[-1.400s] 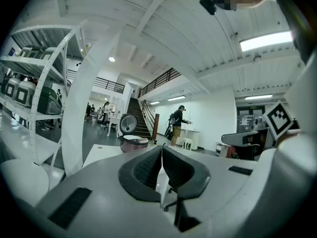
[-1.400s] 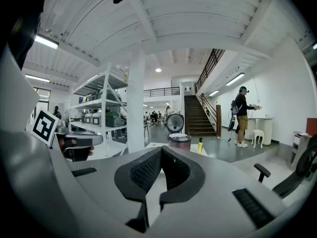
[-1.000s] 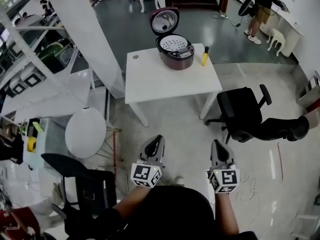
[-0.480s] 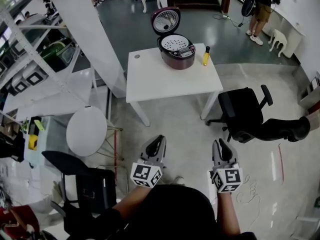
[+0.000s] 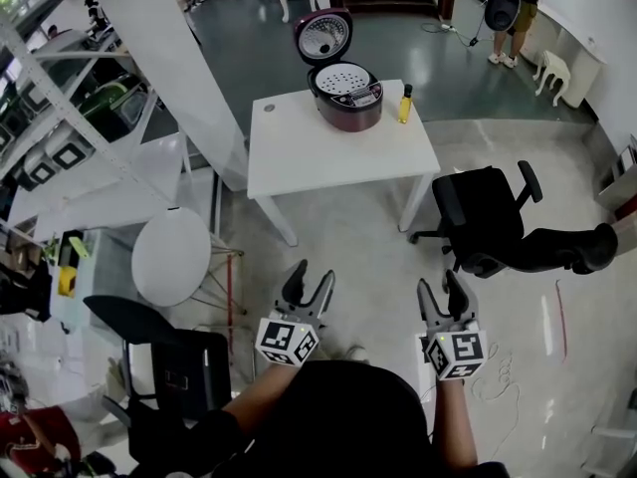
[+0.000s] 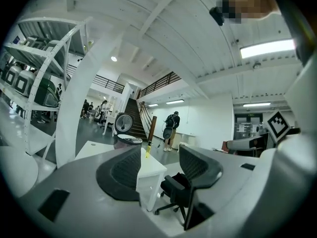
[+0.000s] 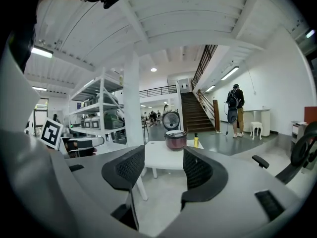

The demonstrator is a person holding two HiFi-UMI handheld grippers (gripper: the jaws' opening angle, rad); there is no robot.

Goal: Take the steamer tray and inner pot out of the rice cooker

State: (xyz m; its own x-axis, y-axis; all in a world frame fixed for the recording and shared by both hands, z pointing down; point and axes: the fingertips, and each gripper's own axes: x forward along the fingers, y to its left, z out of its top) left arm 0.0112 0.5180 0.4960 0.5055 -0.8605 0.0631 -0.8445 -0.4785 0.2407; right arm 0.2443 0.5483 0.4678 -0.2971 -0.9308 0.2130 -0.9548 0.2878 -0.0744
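both hand-held grippers spring apart, well short of the rice cooker

since a second ago the jaws of both tools have gone from pressed together to spread, and they are opening at this moment. the left hand-held gripper has its two dark fingers parted with nothing between them; through the gap its own view shows only floor, a desk corner and a black office chair. the right hand-held gripper is likewise spread and empty, with the desk and cooker far off beyond its gap. both are held low in front of the person's body, side by side over the floor, much where they were before.

the rice cooker sits at the far edge of the white desk, right of the middle and well apart from both tools. its lid stands up, tilted back. the steamer tray, pale and full of holes, sits in the cooker's mouth; the inner pot cannot be seen beneath it. a yellow bottle stands upright just beside the cooker on its right. a round white table stands left of the desk, near a white rack. a person stands far back by the wall.
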